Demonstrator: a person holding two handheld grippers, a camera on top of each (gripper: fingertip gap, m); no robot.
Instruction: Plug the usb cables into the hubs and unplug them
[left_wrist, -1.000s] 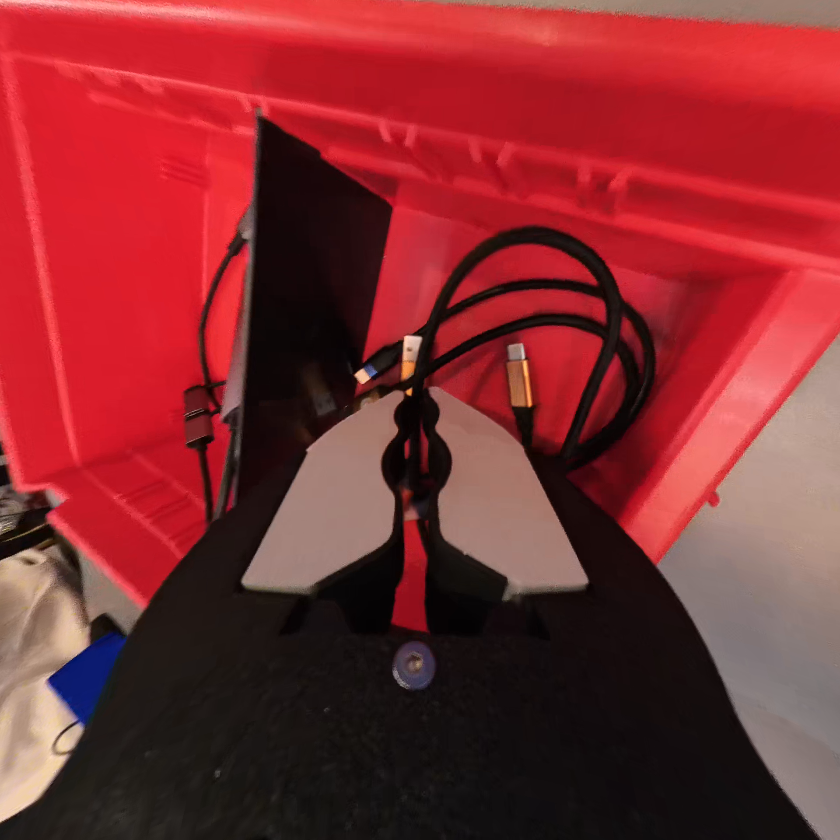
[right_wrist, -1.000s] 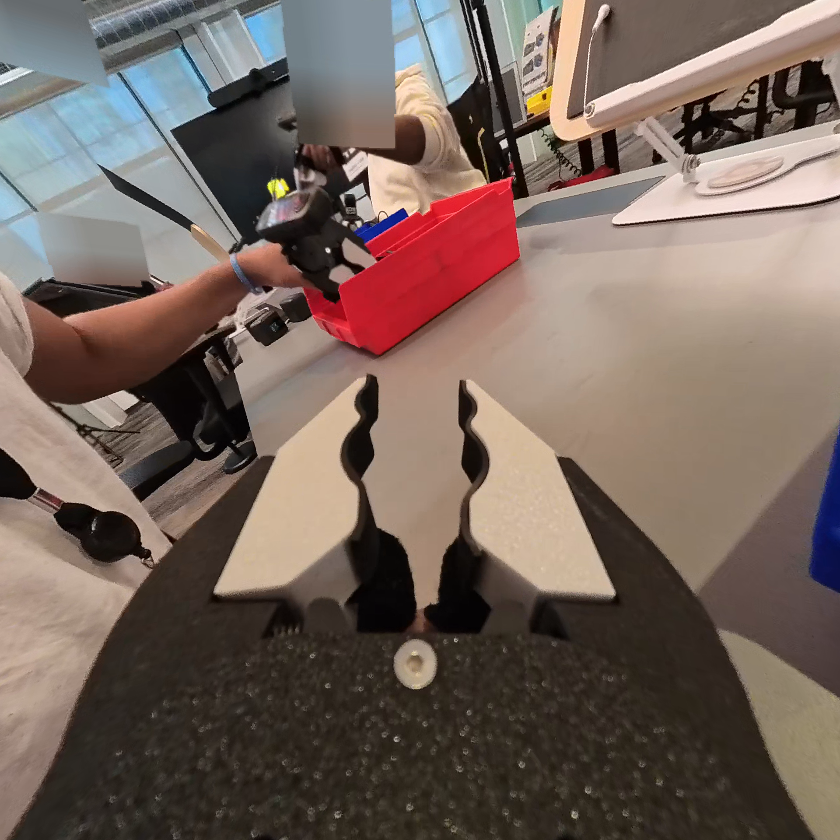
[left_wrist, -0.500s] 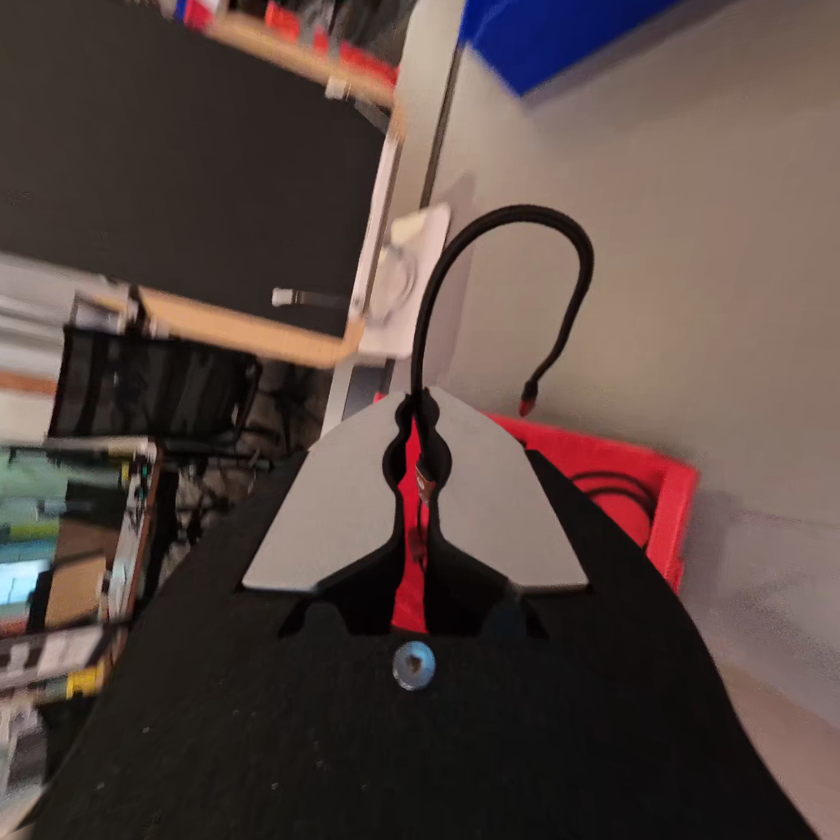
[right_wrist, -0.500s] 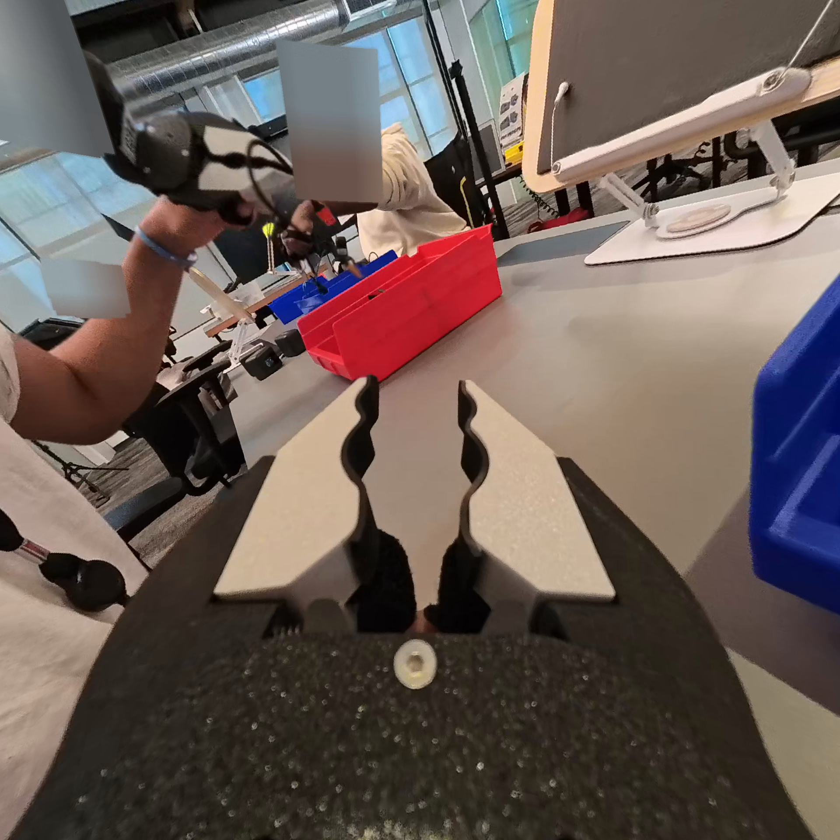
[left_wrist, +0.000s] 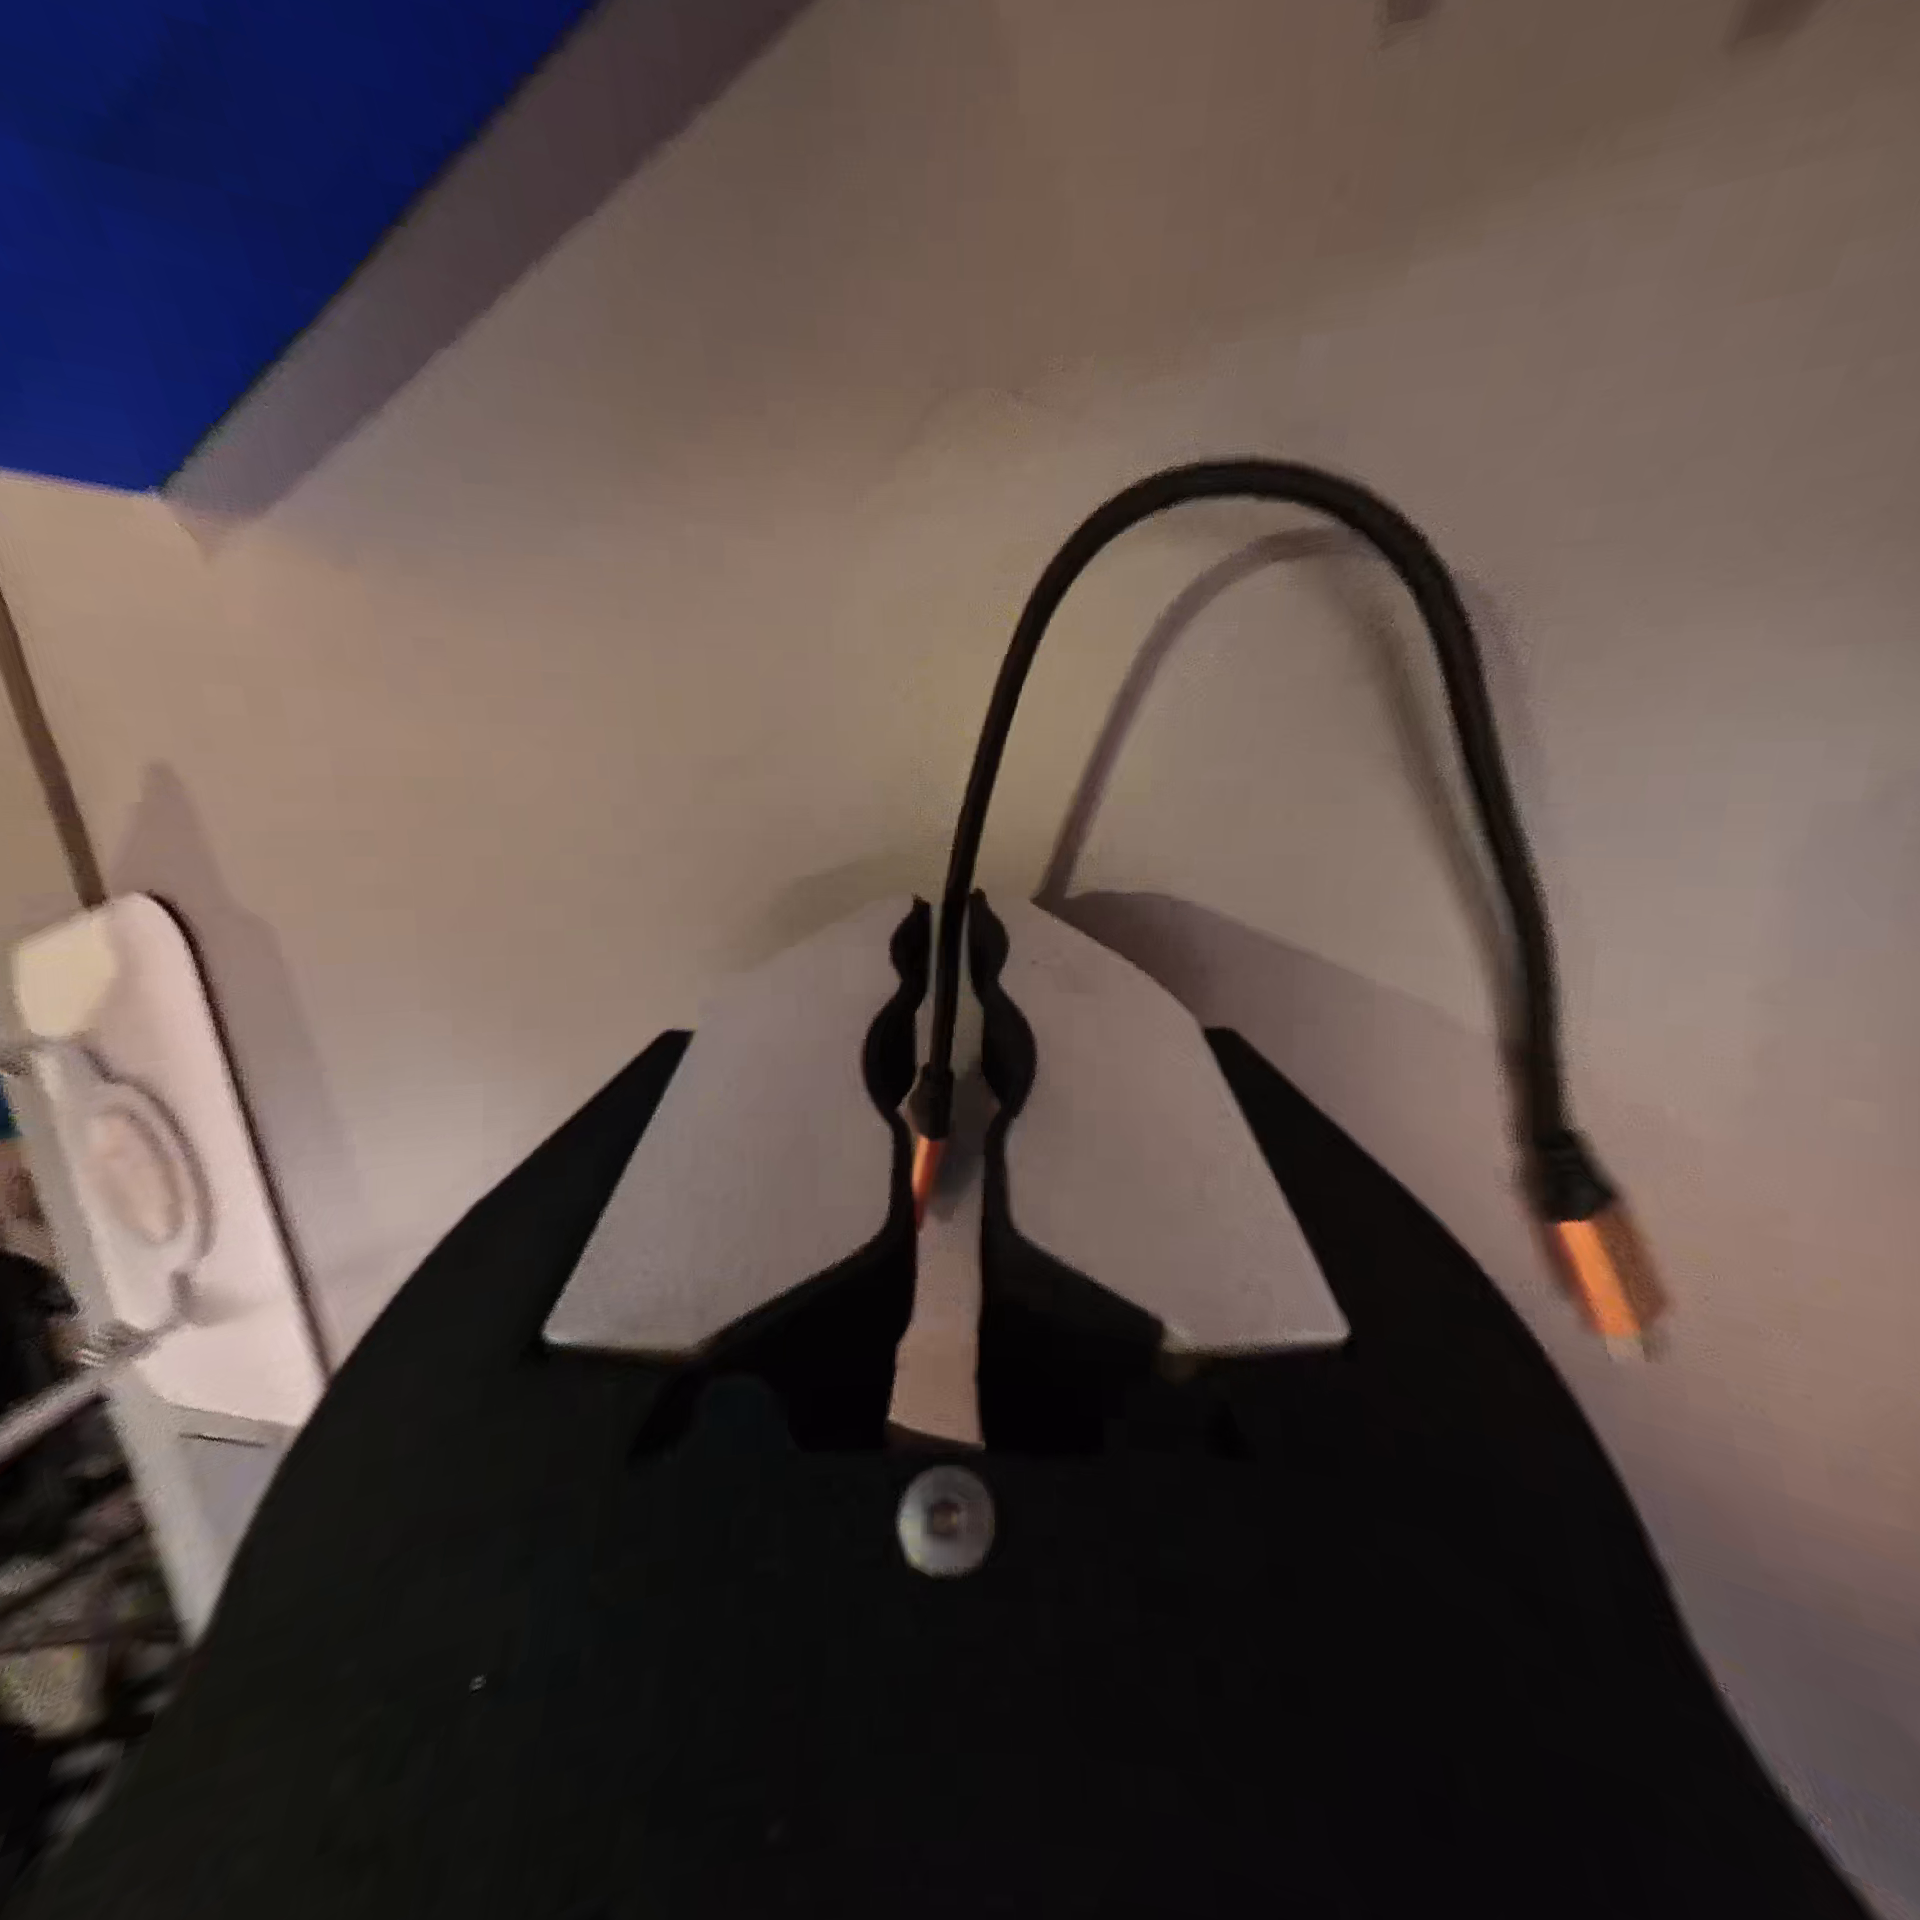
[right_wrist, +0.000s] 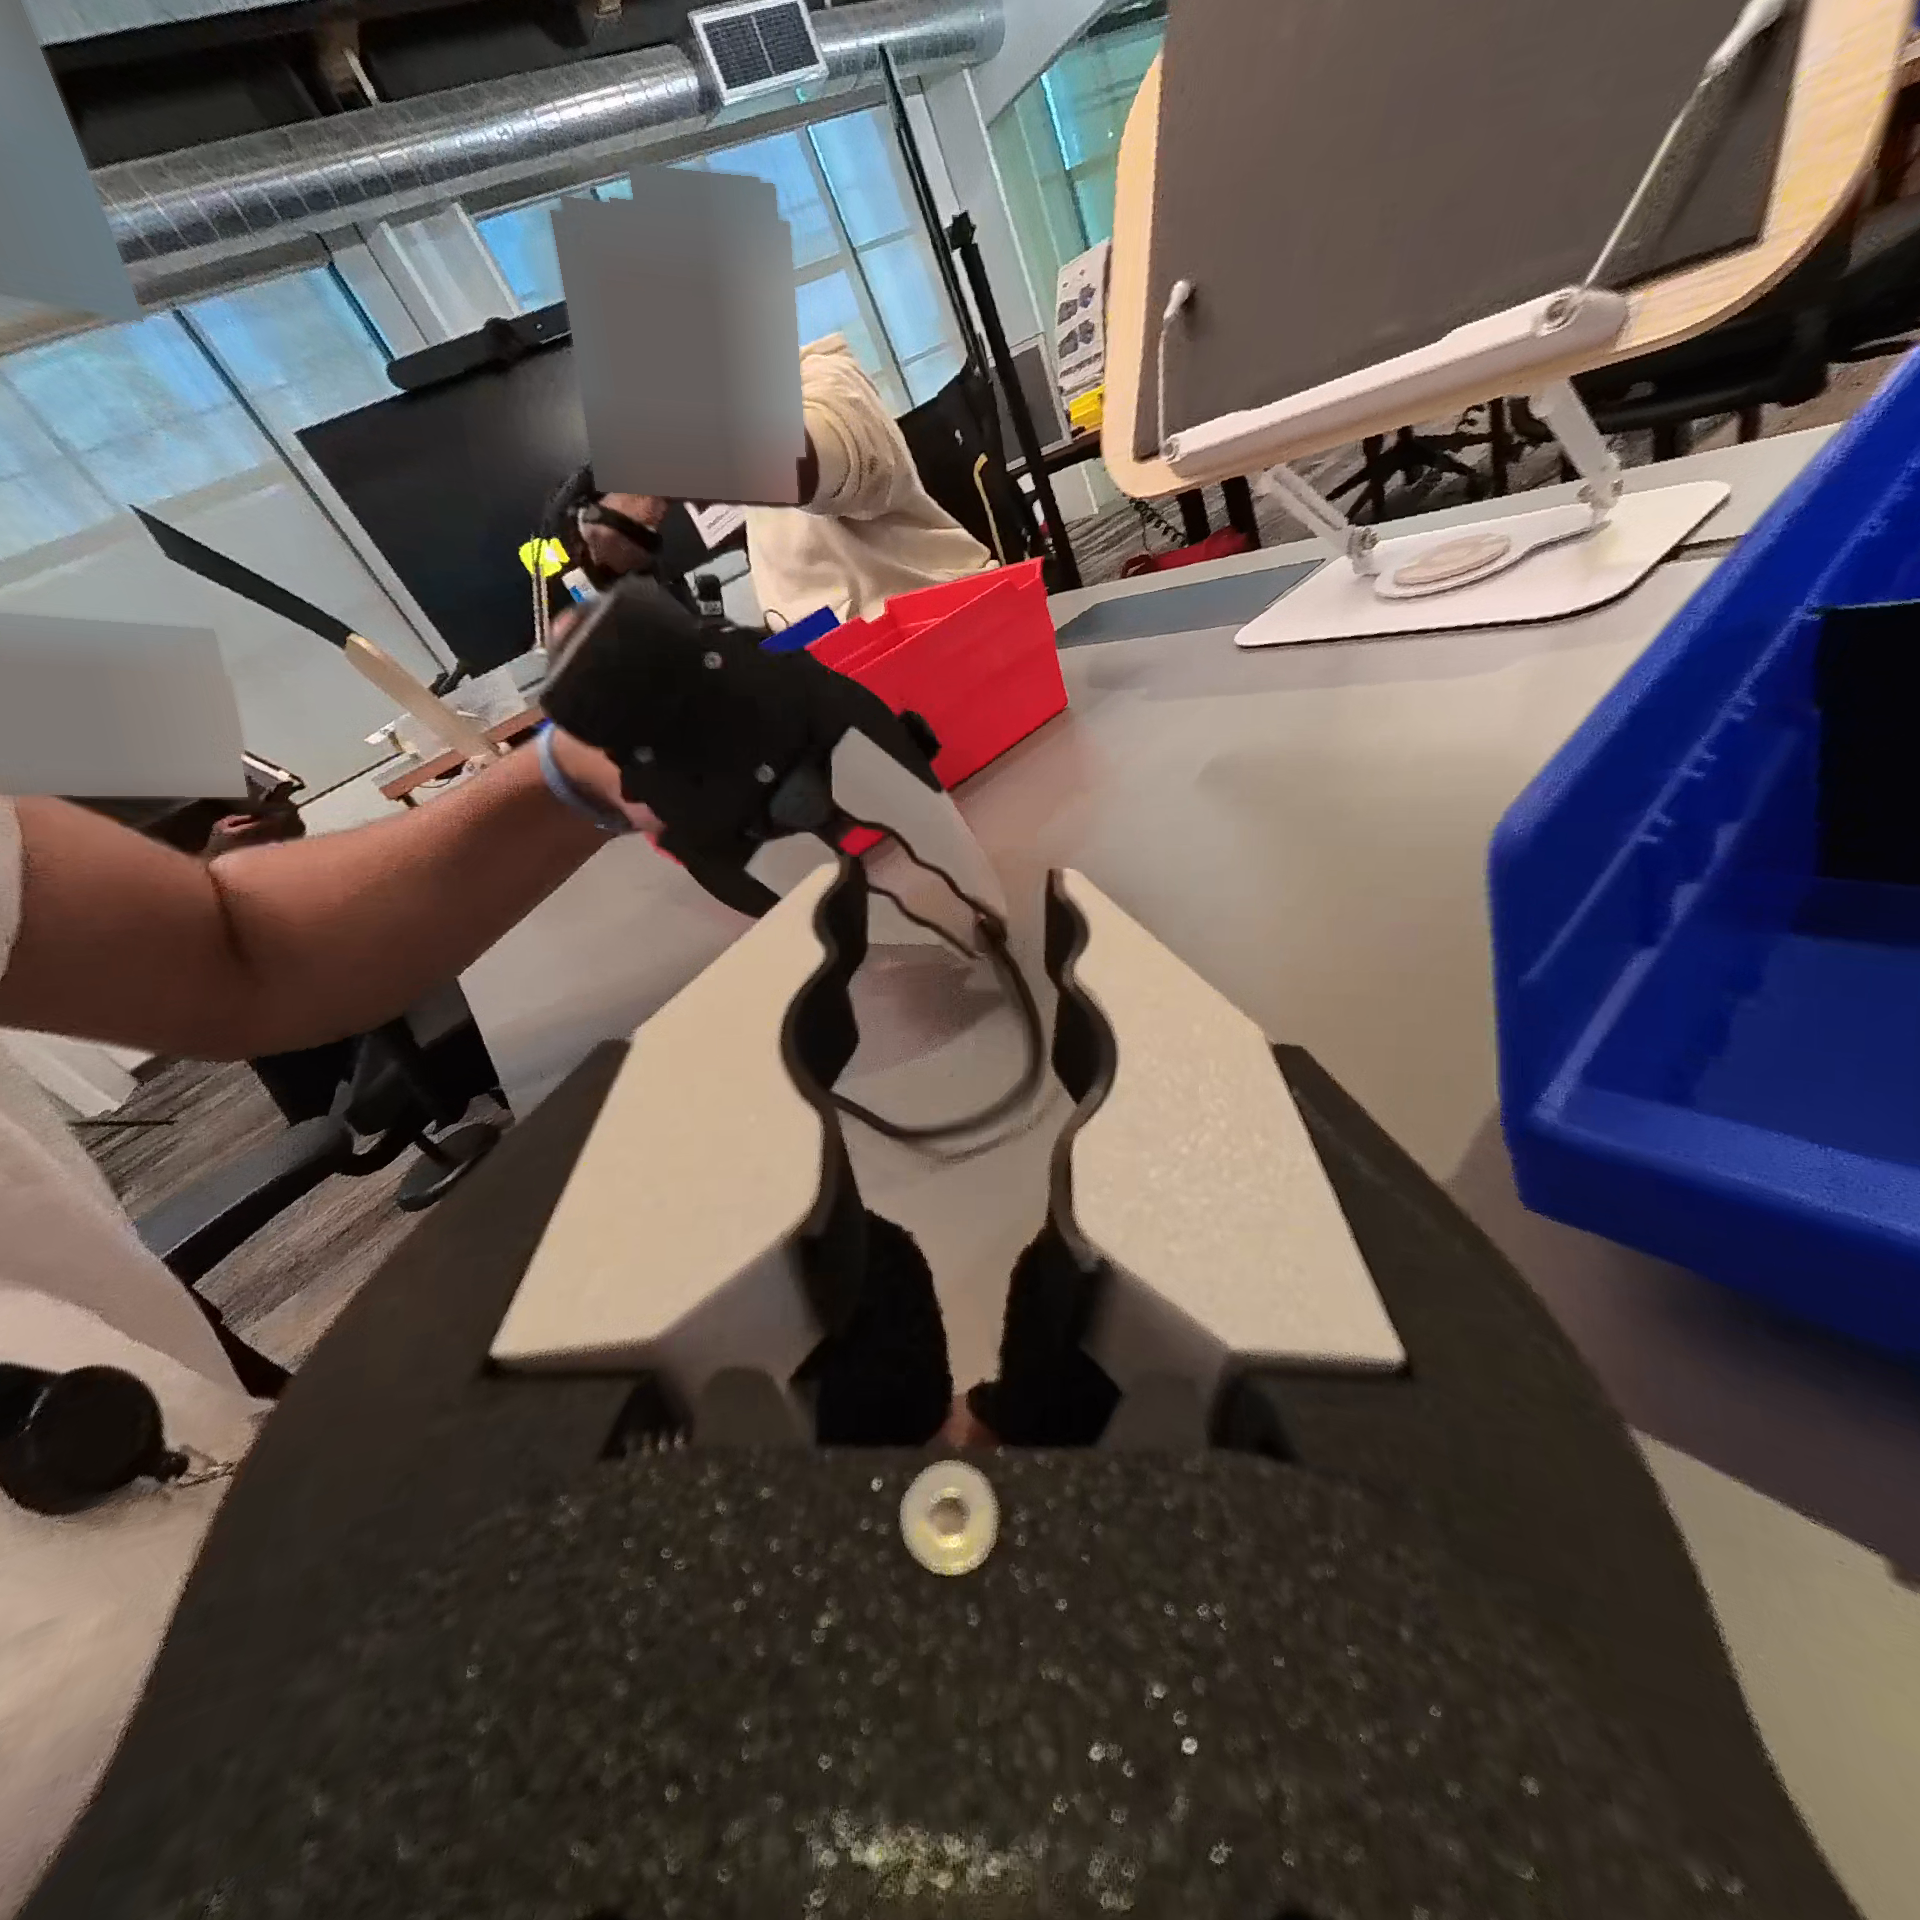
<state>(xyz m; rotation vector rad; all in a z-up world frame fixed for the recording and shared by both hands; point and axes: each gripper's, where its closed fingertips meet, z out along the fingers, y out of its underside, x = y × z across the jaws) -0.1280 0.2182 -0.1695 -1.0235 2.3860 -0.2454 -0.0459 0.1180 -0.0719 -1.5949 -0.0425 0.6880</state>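
Observation:
My left gripper (left_wrist: 945, 914) is shut on a short black cable (left_wrist: 1226, 488) with orange plugs. One plug (left_wrist: 928, 1164) sits between the fingers. The cable arcs up and right, and its free plug (left_wrist: 1595, 1273) hangs over the grey table (left_wrist: 1351, 260). In the right wrist view the left gripper (right_wrist: 727, 748) is held by a hand just ahead, and the cable (right_wrist: 1036, 1055) loops down to the table. My right gripper (right_wrist: 948, 894) is open and empty, low over the table, with the cable loop seen between its fingers.
A blue bin (right_wrist: 1714, 935) stands close on the right; it also shows in the left wrist view (left_wrist: 156, 208). A red bin (right_wrist: 956, 655) sits farther back. A white stand (right_wrist: 1507, 561) holding a board is at the back right. A person sits behind the table. The tips of one gripper are about 15 centimetres away from the tips of the other.
My left gripper lifted the cable out of the red bin and carried it across the table to just in front of my right gripper. The right gripper stayed open and turned towards the blue bin.

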